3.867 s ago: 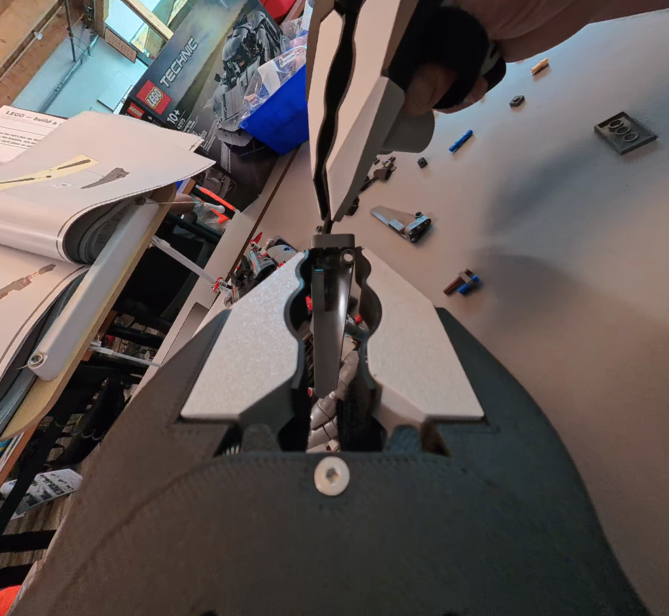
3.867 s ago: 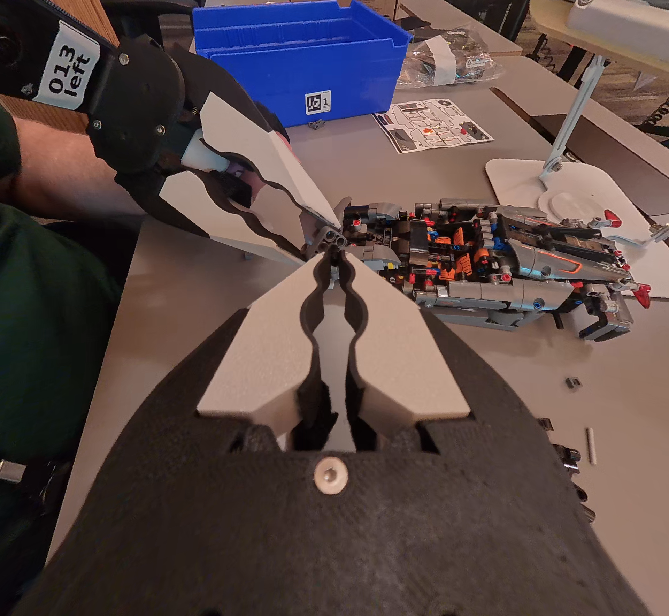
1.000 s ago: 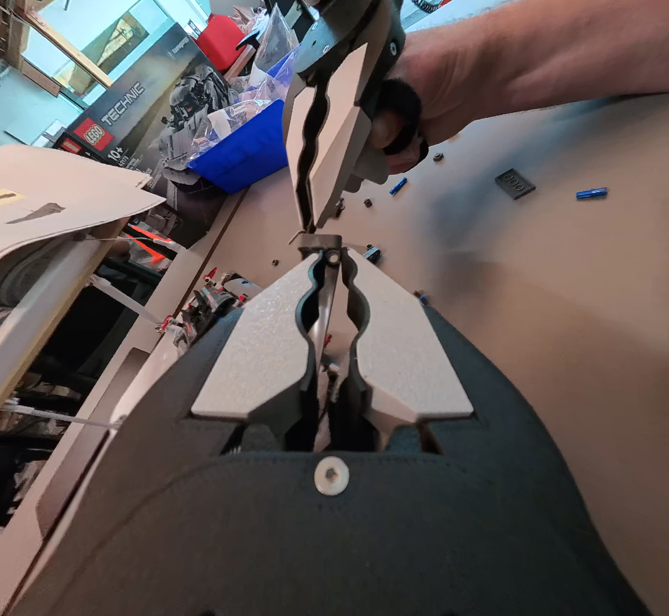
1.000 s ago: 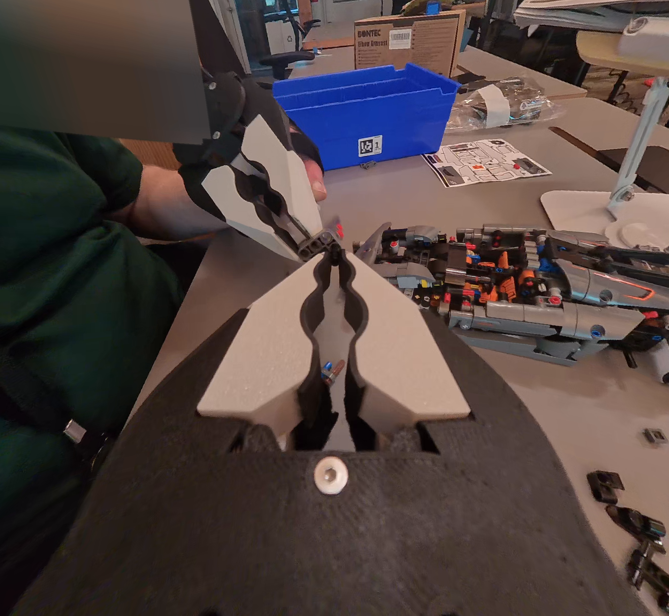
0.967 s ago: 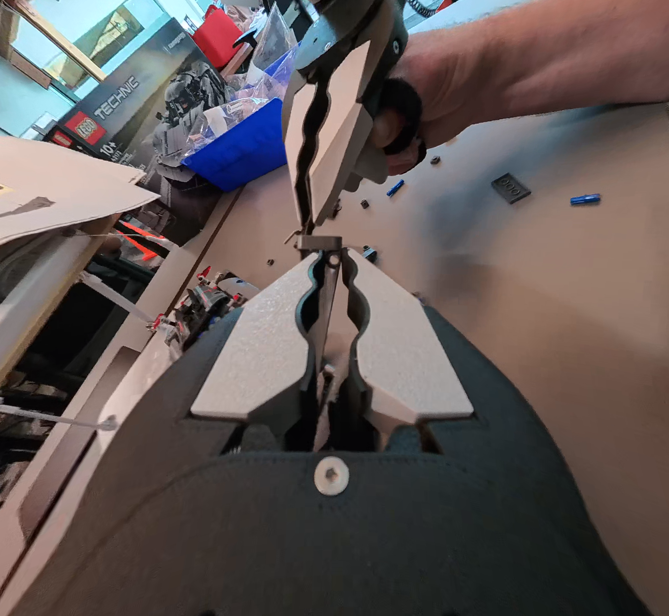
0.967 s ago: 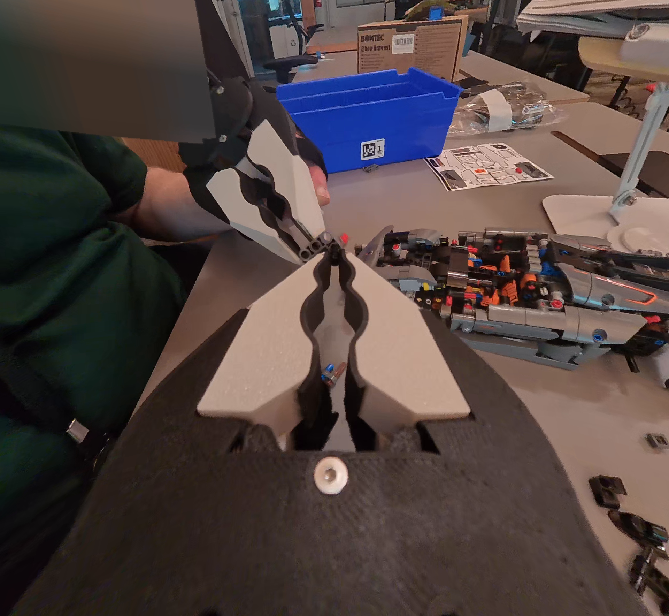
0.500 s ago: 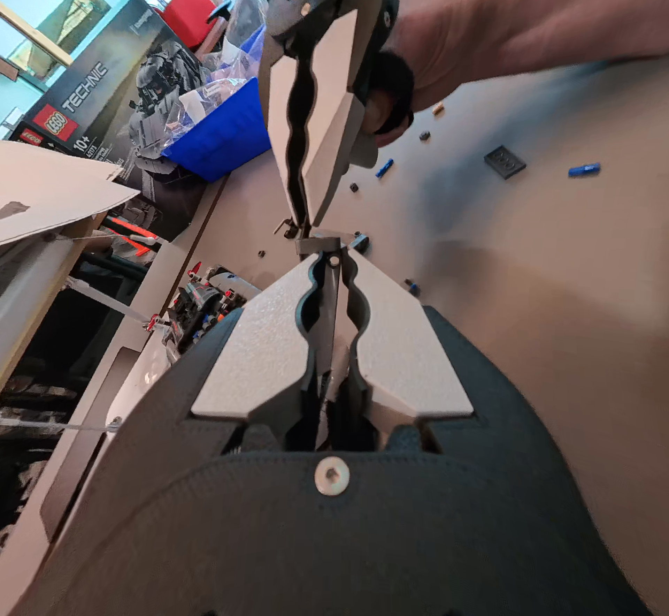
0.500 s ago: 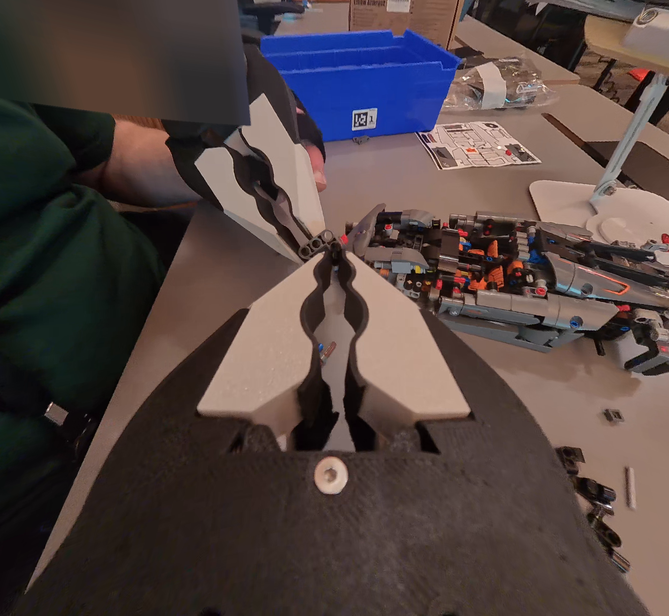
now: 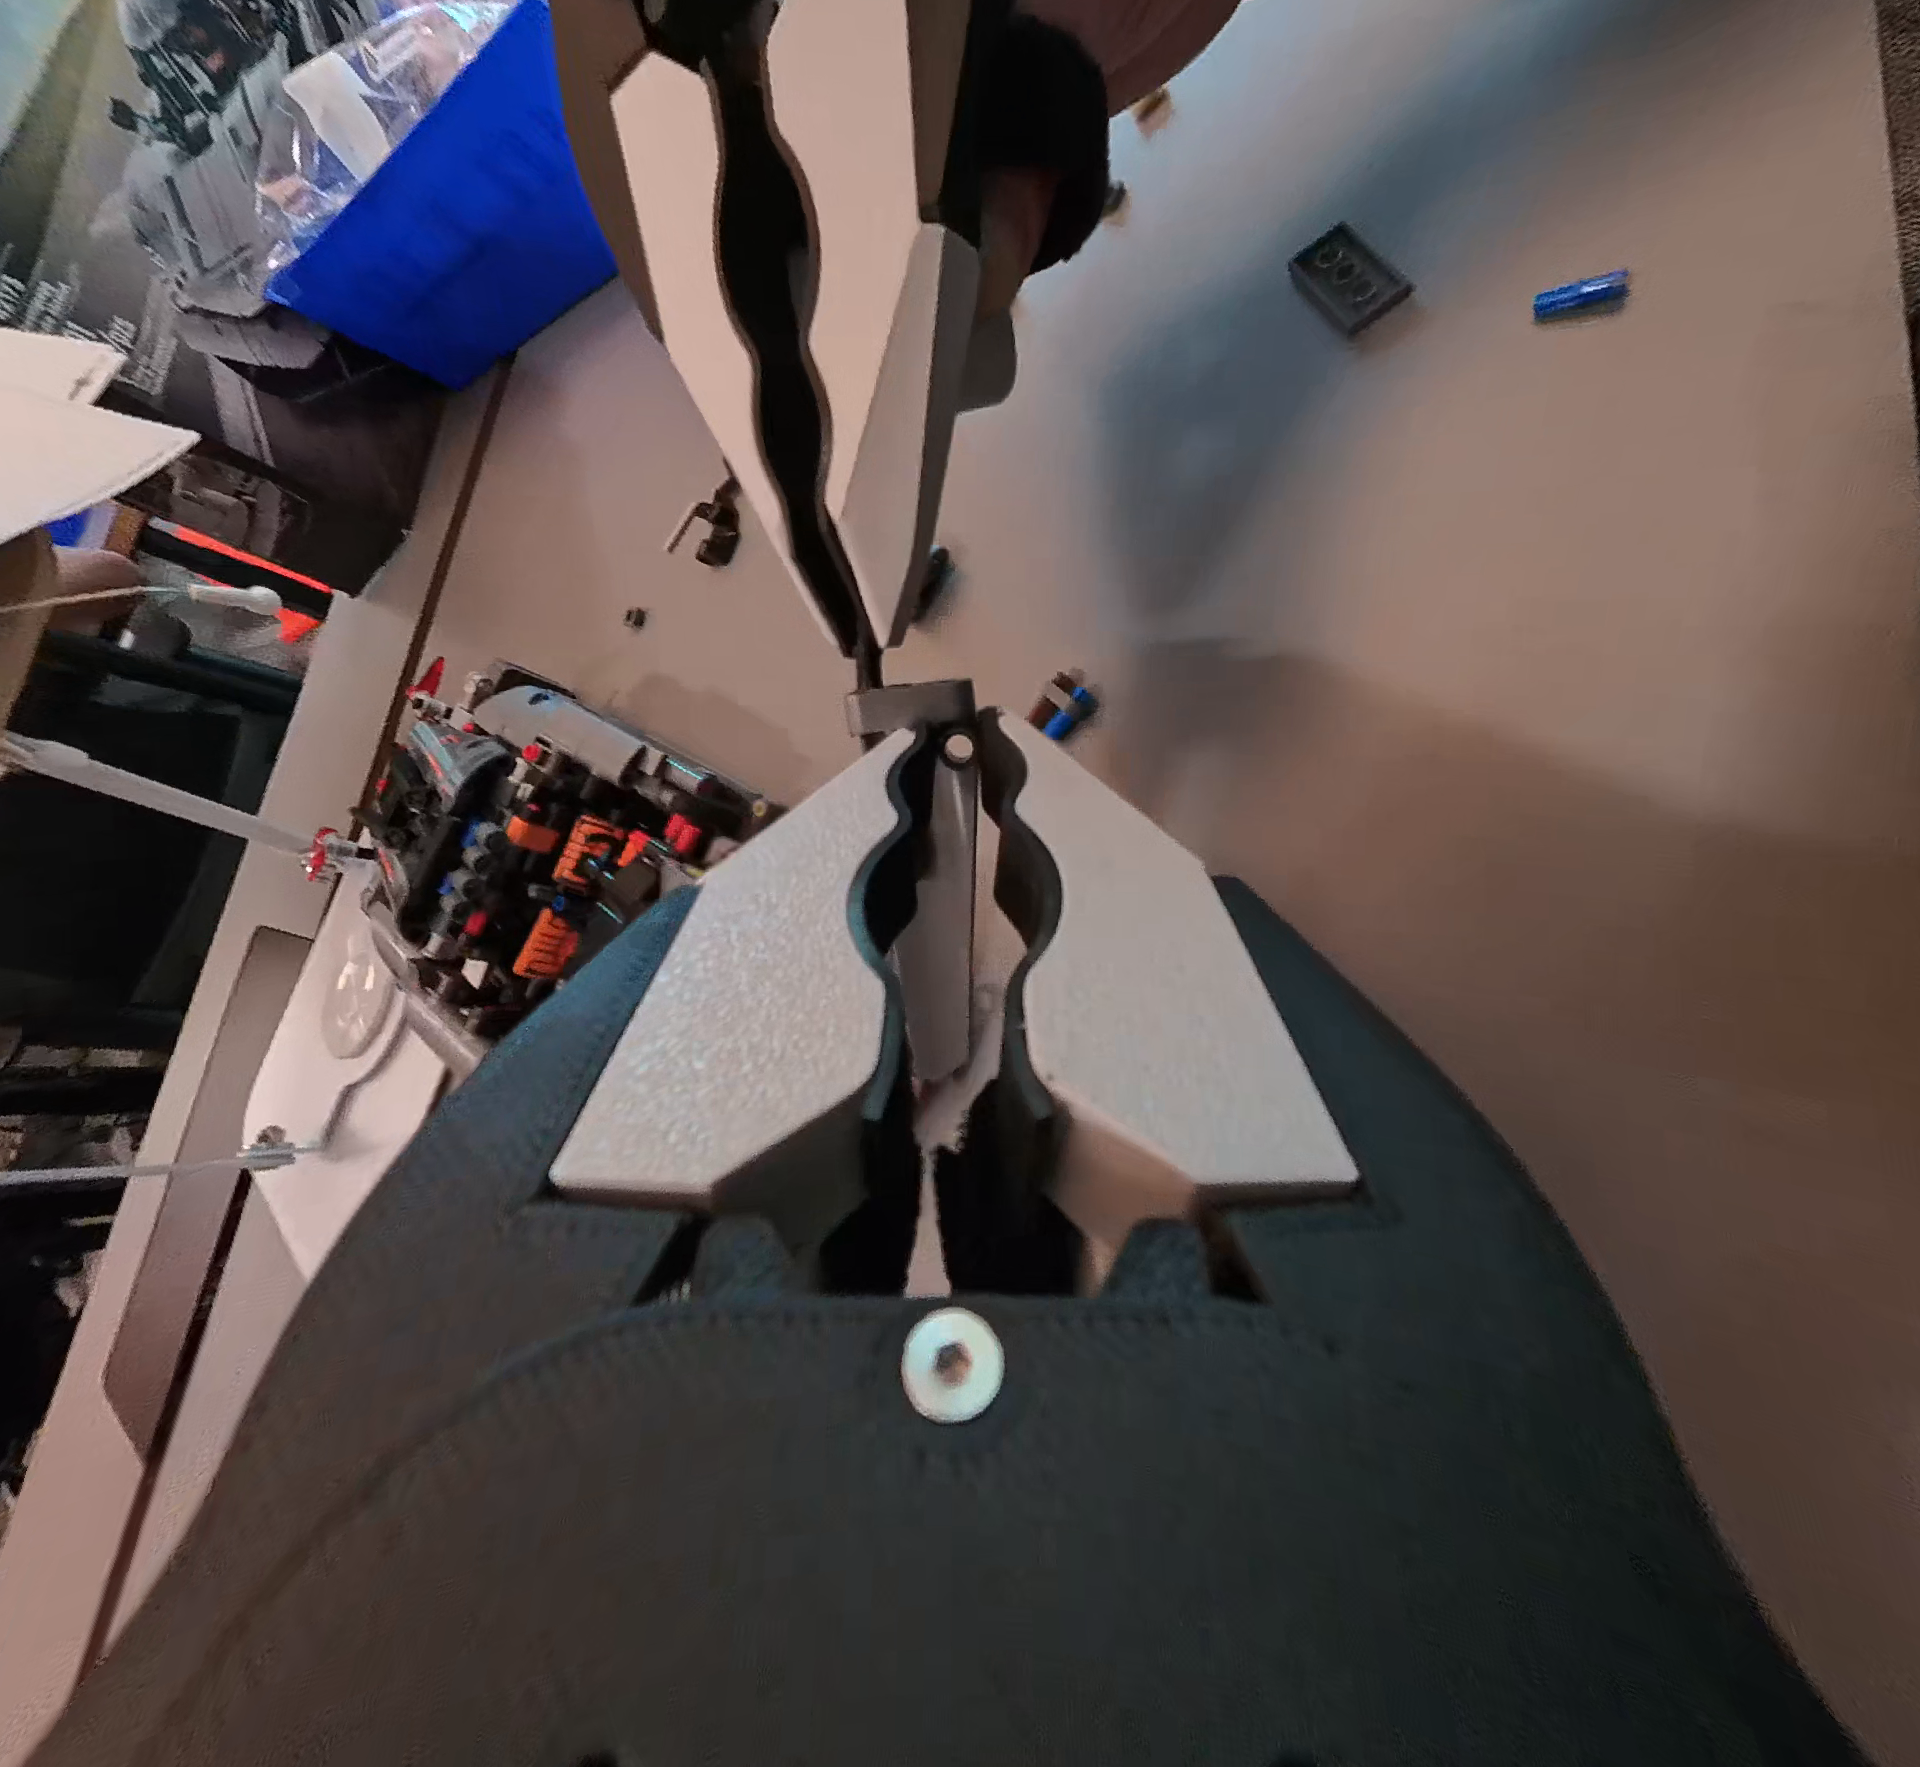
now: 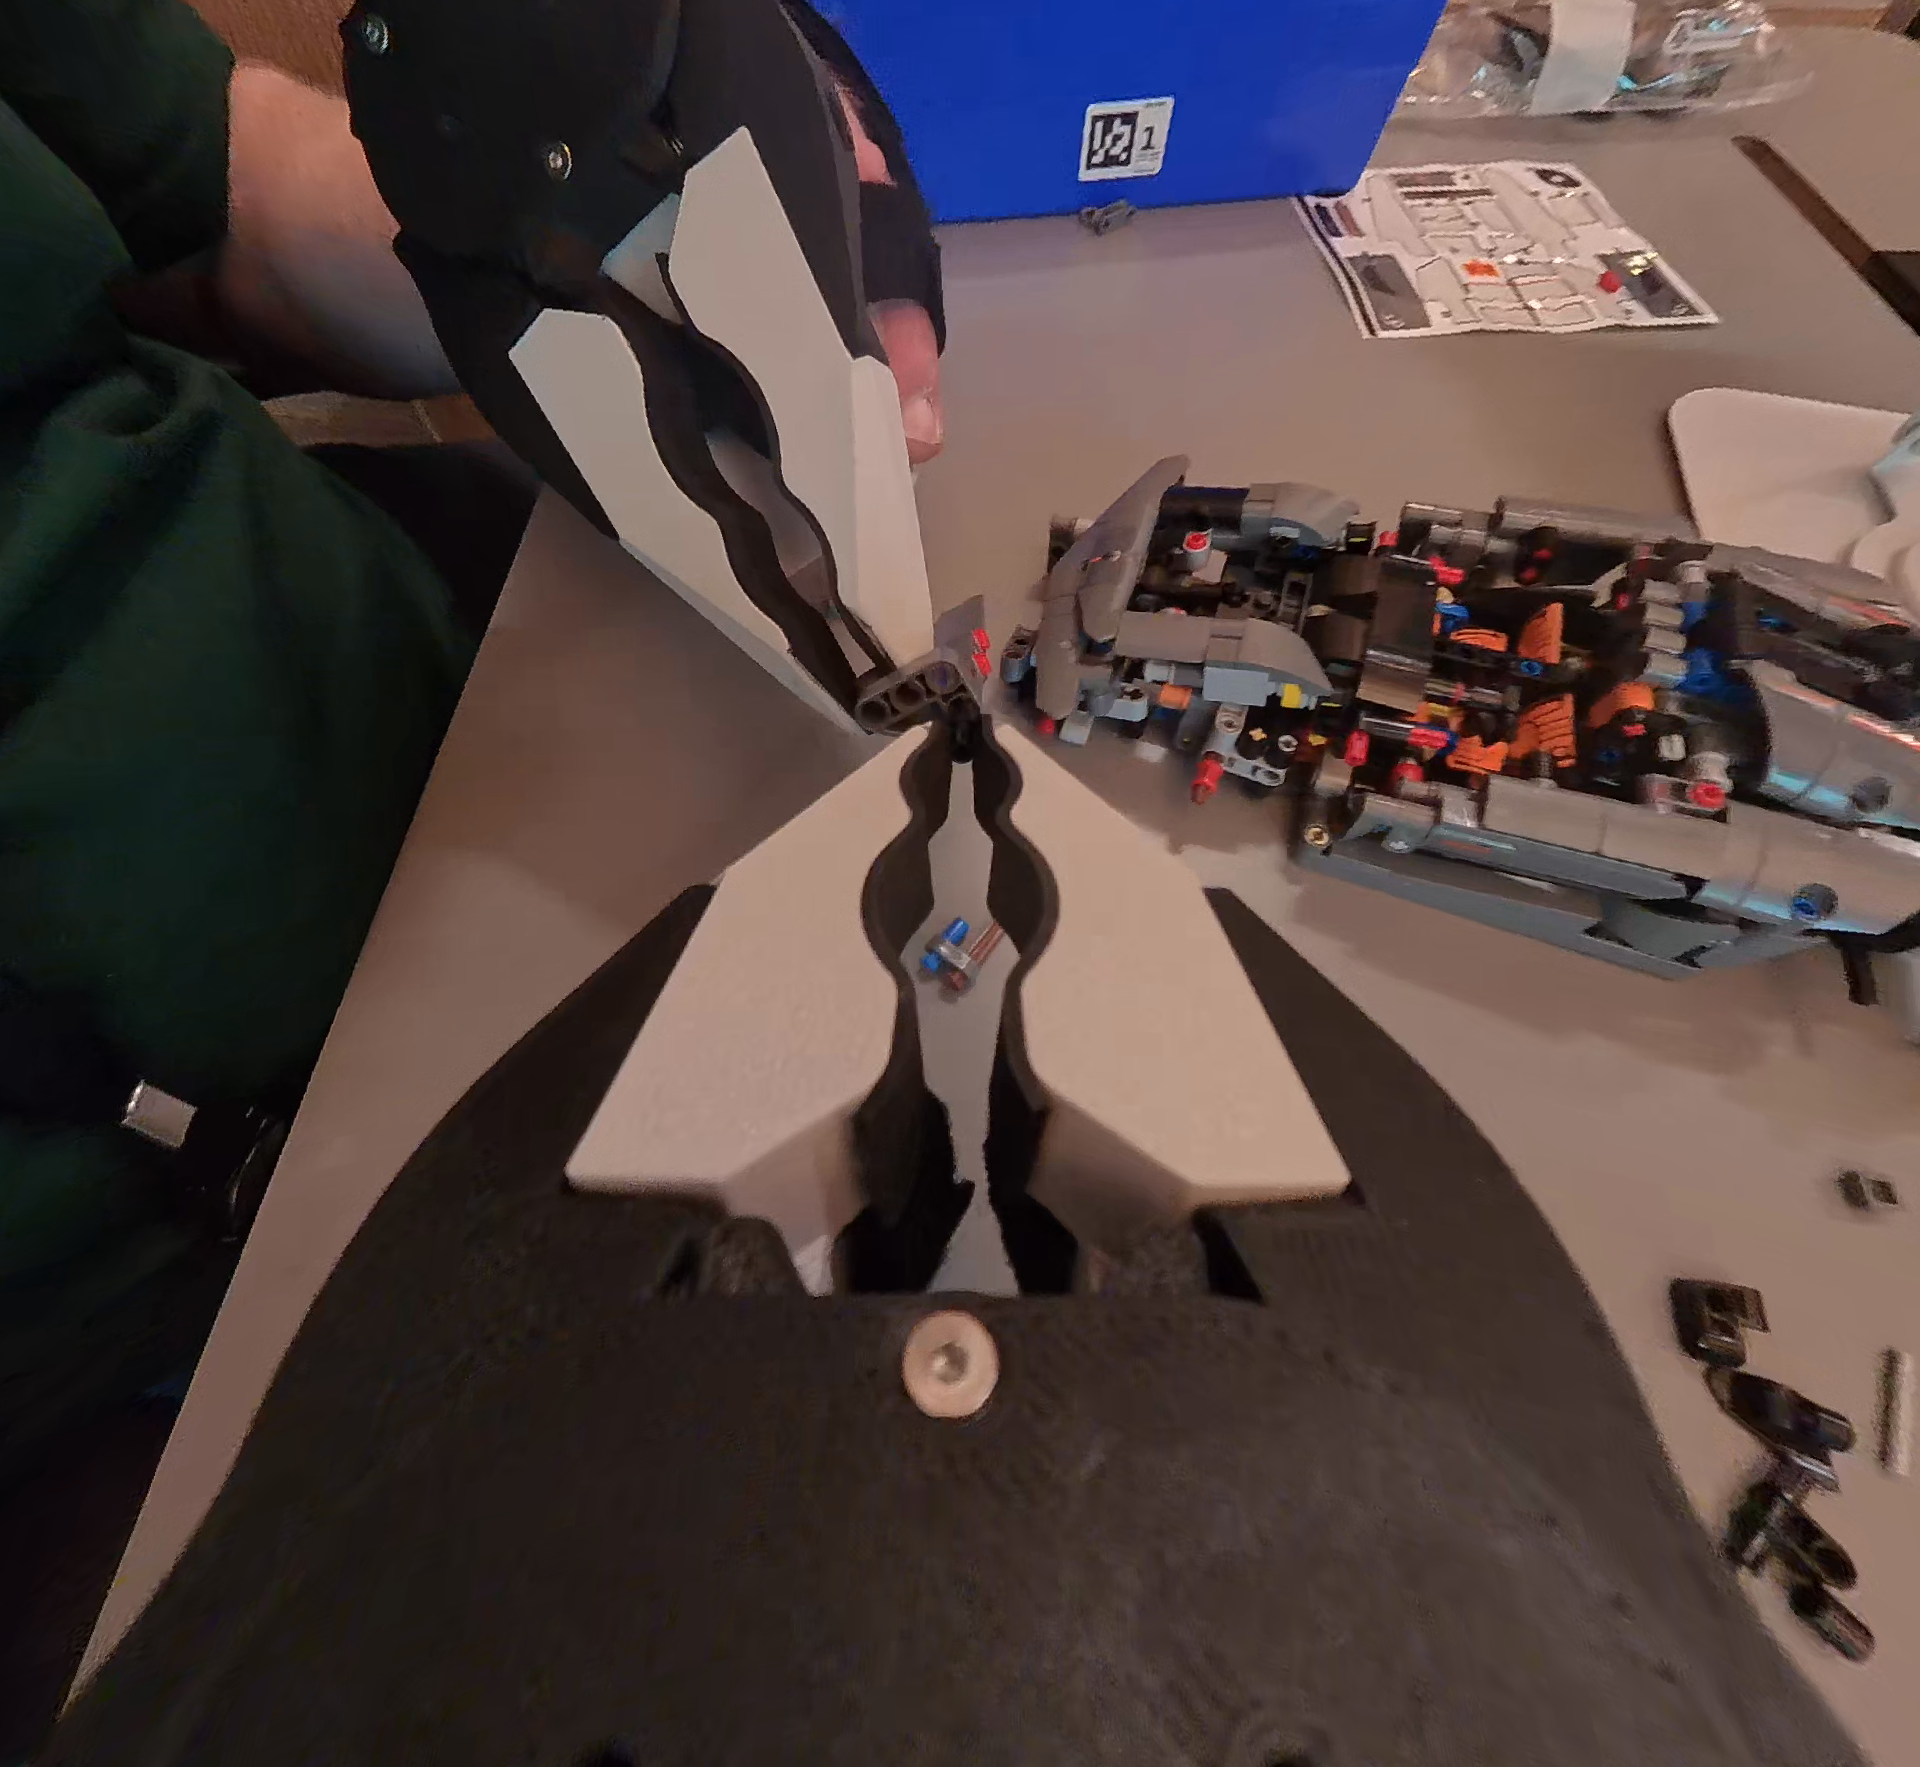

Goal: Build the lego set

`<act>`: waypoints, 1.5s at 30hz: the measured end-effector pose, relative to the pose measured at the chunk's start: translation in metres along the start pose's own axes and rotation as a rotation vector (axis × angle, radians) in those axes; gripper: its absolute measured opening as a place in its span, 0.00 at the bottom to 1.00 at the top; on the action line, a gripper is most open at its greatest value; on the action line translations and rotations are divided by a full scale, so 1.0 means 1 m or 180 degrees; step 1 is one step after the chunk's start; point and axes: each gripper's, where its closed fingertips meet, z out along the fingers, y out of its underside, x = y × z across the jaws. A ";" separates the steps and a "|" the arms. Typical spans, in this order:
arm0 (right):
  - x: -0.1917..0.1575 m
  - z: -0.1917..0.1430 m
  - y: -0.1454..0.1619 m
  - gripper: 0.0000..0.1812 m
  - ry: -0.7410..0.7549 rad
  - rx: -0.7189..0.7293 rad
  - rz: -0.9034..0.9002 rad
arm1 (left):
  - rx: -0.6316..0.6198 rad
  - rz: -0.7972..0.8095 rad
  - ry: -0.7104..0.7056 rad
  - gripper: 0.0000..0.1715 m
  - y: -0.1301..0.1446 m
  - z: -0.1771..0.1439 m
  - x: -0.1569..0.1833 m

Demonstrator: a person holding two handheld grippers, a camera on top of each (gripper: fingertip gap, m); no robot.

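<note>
Car model on the bench looks mostly built; left hand-held gripper pinches a grey beam; right hand-held gripper nips a small black pin at it; loose bits wait.

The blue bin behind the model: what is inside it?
The right wrist view shows only the blue bin and its ribbed inner walls. Its floor is hidden, so any contents cannot be seen.

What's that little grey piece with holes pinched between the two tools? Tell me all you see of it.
The grey beam is a small dark plastic piece whose end face shows a row of round holes, with red pins beside it. It is held off the table, clamped in the left hand-held gripper. The right hand-held gripper meets it from below, pinching a small dark pin against it. The car model lies apart, to the right.
</note>
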 end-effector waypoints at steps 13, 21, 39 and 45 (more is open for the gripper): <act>-0.007 0.013 0.005 0.01 -0.0041 -0.0227 -0.0128 | -0.0137 0.0079 -0.0016 0.03 0.011 -0.004 0.009; -0.006 0.016 0.009 0.01 -0.0087 -0.0261 -0.0098 | -0.0187 0.0239 0.0045 0.03 0.015 -0.001 0.010; -0.005 0.017 0.011 0.01 -0.0062 -0.0279 -0.0084 | -0.0150 0.0213 0.0060 0.03 0.012 0.002 0.014; -0.007 0.008 0.000 0.01 -0.0324 0.0087 0.0162 | 0.0020 0.0262 -0.0066 0.03 0.000 -0.004 0.008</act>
